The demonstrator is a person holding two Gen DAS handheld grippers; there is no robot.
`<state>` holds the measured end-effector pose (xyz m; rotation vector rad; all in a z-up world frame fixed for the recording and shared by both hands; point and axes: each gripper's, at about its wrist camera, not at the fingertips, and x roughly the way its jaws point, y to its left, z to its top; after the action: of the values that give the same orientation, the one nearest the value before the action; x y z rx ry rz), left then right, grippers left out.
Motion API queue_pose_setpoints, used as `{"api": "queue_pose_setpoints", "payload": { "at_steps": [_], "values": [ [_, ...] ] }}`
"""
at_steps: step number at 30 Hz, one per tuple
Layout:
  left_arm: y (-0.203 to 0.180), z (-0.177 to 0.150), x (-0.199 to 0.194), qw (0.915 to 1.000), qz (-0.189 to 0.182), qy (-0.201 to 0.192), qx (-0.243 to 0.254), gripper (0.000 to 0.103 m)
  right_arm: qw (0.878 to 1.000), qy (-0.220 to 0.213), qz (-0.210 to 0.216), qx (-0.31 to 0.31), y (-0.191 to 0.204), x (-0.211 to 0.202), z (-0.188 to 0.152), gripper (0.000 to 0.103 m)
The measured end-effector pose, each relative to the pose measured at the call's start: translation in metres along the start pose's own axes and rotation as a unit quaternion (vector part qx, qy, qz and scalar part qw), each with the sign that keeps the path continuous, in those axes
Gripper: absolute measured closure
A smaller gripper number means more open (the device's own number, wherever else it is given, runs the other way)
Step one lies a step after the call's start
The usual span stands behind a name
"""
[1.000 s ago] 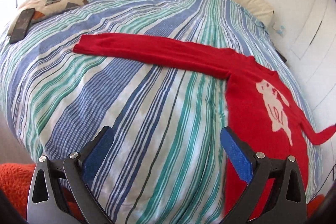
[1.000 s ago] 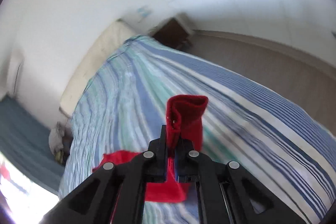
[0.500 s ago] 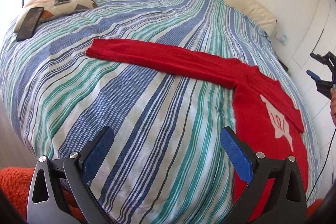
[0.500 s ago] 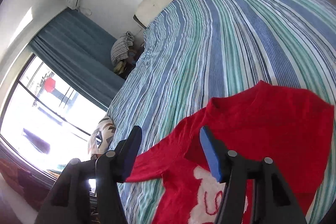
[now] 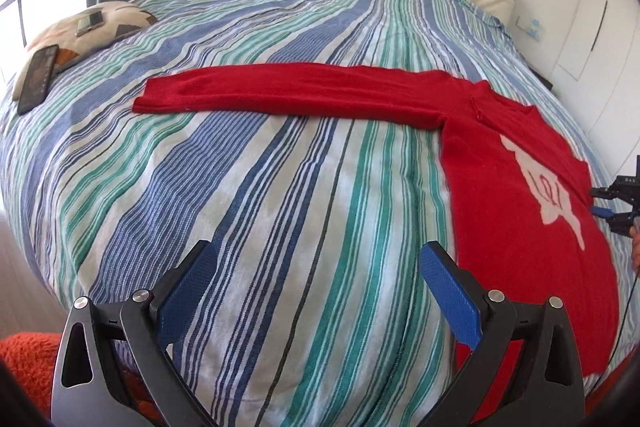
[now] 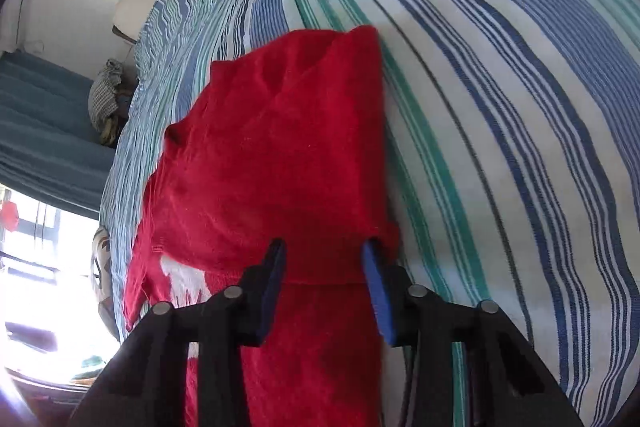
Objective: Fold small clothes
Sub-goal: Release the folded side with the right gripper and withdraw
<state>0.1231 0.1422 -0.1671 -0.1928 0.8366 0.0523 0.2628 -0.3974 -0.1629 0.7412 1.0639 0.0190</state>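
Right sleeve (image 6: 320,131) now folded across sweater (image 5: 516,195); right gripper (image 6: 324,267) released, jaws closing empty; left gripper (image 5: 316,303) open, left sleeve (image 5: 288,95) next.

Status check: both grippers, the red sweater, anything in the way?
Left gripper open, empty, over striped duvet. Right gripper closing above red knit sweater, nothing pinched. One sleeve folded in, other outstretched. Nothing in the way.
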Motion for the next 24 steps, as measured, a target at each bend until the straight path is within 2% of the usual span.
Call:
{"api": "queue_pose_setpoints", "payload": {
  "at_steps": [2, 3, 6, 7, 9, 11, 14, 18, 24],
  "values": [
    [0.004, -0.001, 0.000, 0.9999, -0.005, 0.004, -0.011, 0.001, 0.999, -0.032, 0.004, -0.024, 0.009, -0.020, -0.009, 0.063],
    [0.005, -0.001, 0.000, 0.9998, -0.009, 0.003, -0.015, 0.001, 0.998, -0.033, 0.012, -0.051, 0.017, -0.029, -0.017, 0.063],
    [0.006, 0.001, 0.000, 0.9997, -0.014, 0.002, -0.020, 0.001, 0.991, -0.015, 0.027, -0.131, 0.043, -0.059, -0.055, 0.060],
    [0.005, 0.001, 0.002, 0.9997, -0.014, 0.004, -0.021, 0.001, 0.988, -0.004, 0.031, -0.151, 0.046, -0.062, -0.069, 0.053],
    [0.002, 0.001, 0.005, 0.9996, -0.016, 0.012, -0.020, 0.001, 0.984, 0.011, 0.024, -0.179, 0.045, -0.067, -0.102, 0.050],
    [-0.002, -0.001, 0.005, 0.9997, -0.016, 0.013, -0.012, 0.001, 0.983, 0.019, 0.006, -0.182, 0.032, -0.068, -0.131, 0.050],
    [-0.008, -0.003, 0.003, 0.9998, -0.007, 0.012, 0.011, 0.001, 0.989, 0.023, -0.037, -0.145, -0.005, -0.069, -0.164, 0.050],
    [-0.010, -0.005, 0.003, 0.9997, 0.001, 0.014, 0.022, 0.001, 0.993, -0.026, -0.040, -0.107, -0.026, -0.101, -0.189, 0.050],
    [-0.012, -0.008, 0.006, 0.9997, 0.005, 0.019, 0.016, 0.001, 0.985, -0.110, -0.068, -0.118, -0.023, -0.136, -0.202, 0.048]
  ]
}}
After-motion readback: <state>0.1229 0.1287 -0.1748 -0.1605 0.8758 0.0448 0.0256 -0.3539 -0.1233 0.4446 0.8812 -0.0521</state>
